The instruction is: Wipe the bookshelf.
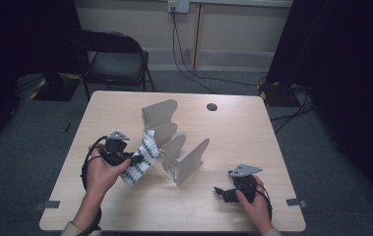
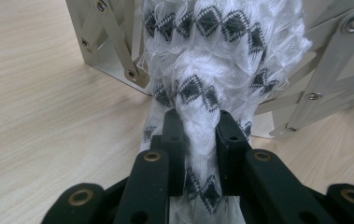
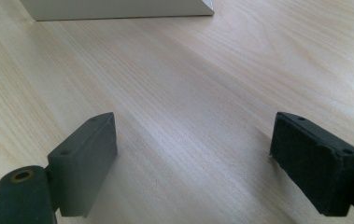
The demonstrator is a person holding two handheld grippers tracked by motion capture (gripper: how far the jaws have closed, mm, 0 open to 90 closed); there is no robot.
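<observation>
1. High view: cloth (image 1: 141, 156), white with dark diamonds, hangs from the folding rack (image 1: 176, 147) near the middle of the table (image 1: 253, 142). You hold it in your left gripper (image 1: 136, 159), just left of the rack. Your right gripper (image 1: 218, 191) rests low near the table's front right, well apart from the rack.

2. Left gripper view: jaws are clamped on a bunched fold of the cloth (image 2: 198, 126), whose upper part runs up between the rack's riveted slats (image 2: 114, 42). Your grip takes only a narrow twist of a loose knit. Pull sideways and the yarn may snag on a rivet or slat edge, or the light rack may drag or tip, since nothing holds it down.

3. Right gripper view: jaws stand wide apart over bare table (image 3: 188, 93), holding nothing; the rack's base (image 3: 118, 9) lies far ahead. Leave this hand idle and the rack stays unbraced when you pull.
</observation>
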